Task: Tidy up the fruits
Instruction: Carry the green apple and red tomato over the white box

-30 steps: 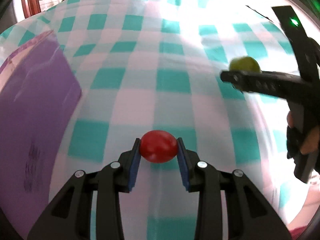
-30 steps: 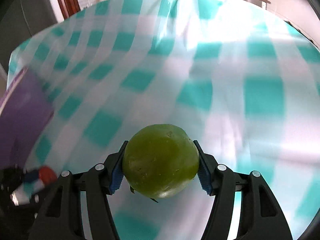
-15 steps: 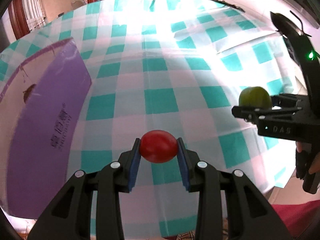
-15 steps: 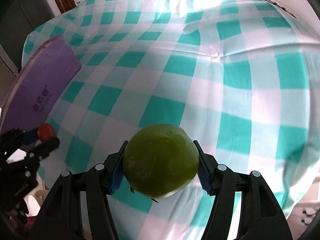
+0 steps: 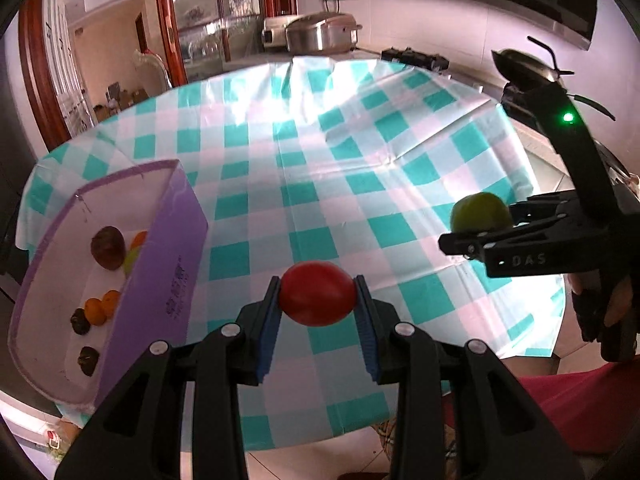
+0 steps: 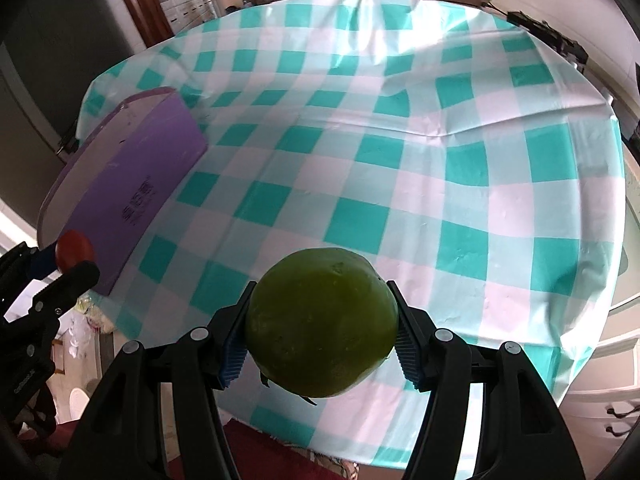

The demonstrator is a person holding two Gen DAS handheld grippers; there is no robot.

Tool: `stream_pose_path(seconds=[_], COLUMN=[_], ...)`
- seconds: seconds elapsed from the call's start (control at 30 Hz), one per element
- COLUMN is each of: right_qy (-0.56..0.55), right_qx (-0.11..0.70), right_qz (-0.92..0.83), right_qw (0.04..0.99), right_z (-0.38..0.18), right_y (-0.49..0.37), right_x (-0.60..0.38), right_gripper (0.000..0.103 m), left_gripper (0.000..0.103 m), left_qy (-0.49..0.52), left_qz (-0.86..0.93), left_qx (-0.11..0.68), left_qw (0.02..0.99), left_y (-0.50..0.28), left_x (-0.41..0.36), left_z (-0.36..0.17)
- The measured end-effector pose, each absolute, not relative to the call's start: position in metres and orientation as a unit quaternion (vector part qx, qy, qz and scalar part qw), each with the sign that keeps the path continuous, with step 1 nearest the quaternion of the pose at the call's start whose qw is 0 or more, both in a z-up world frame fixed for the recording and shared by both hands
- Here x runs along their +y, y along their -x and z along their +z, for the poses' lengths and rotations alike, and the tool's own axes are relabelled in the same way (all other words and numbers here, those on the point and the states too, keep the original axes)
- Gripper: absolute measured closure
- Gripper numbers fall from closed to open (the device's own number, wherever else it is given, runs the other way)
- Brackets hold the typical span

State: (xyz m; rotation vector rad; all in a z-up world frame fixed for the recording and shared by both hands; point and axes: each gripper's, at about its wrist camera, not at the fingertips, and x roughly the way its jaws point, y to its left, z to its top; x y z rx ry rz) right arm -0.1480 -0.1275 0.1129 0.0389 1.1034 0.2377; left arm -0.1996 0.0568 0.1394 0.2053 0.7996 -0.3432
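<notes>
Far left: purple box (image 5: 168,276) on checked tablecloth (image 5: 304,184), near the surface's left edge, open top; inside, one large dark fruit (image 5: 107,247), small orange fruits (image 5: 102,306), two small dark fruits (image 5: 82,321) along the white floor, something yellow-green tucked against the inner wall

Centre: left tongs (image 5: 318,300) clamped on red tomato (image 5: 317,298), blue pads (image 5: 269,332) pressing both sides, held in the air above the cloth, just right of the box's near corner

Right: right tongs (image 6: 322,326) gripping green fruit (image 6: 322,322), pads (image 6: 408,354) tight on both flanks, lifted clear of the cloth over the near edge of the surface; same fruit seen from left camera (image 5: 480,212) well right of the tomato, hand (image 5: 612,308) on the handle

Background beyond the far edge: steel cooker (image 5: 320,34)
</notes>
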Motion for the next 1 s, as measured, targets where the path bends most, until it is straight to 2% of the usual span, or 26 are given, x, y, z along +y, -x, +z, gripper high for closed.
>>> stream_pose_path(seconds=[0.27,0.53,0.63,0.83,1.0], right_qy=[0.013,0.026,0.037,0.051,0.09], right_qx=[0.509,0.498,0.495,0.483,0.508], right_qz=[0.162,0.255,0.305,0.379,0.396], right_qw=[0.845,0.828,0.813,0.787,0.76], right_z=[0.148,0.171,0.173,0.181,0.163], right_y=[0.156,0.121,0.102,0.058,0.009], right_x=[-0.088,-0.021,0.019,0.095,0.164], right_gripper=[0.042,0.042,0.042,0.042,0.042], left_gripper=[0.067,0.067,0.067,0.067,0.067], left_qy=[-0.078,-0.044,-0.022,0.086,0.145], left_qz=[-0.148,-0.058,-0.004,0.104,0.144], left_qx=[0.355,0.355,0.369,0.422,0.477], left_qw=[0.92,0.932,0.929,0.896,0.855], left_y=[0.219,0.205,0.191,0.166,0.14], left_x=[0.073,0.125,0.162,0.252,0.295], left_z=[0.16,0.165,0.161,0.143,0.116])
